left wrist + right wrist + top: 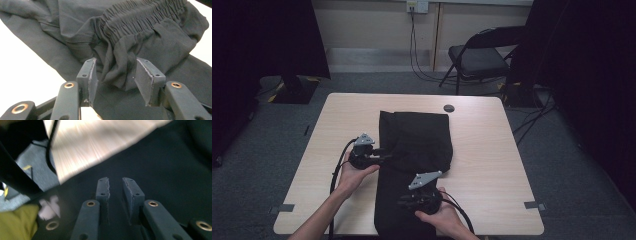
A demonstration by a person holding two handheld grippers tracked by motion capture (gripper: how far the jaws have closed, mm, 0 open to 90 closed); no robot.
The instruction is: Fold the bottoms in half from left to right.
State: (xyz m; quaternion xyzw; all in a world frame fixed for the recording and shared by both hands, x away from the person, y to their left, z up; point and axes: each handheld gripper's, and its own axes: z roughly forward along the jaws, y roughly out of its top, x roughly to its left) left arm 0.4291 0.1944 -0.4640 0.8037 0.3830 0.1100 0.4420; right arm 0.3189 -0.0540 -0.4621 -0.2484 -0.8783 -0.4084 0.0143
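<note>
Black trousers (417, 145) lie lengthwise down the middle of the wooden table (497, 165), with one part folded over near the centre. At the garment's left edge is my left gripper (384, 157), pointing right. In the left gripper view its jaws (116, 72) stand apart around a loose bunch of cloth just below the gathered elastic waistband (140, 17). My right gripper (403, 202) lies over the near part of the trousers and points left. In the right gripper view its pads (115, 187) are a narrow gap apart, nothing is between them, and dark cloth (162, 170) lies beneath.
A round cable hole (449, 108) sits near the table's far edge. Behind the table stands a folding chair (477, 57) with cables on the floor. Dark curtains hang at both sides. Bare tabletop flanks the trousers left and right.
</note>
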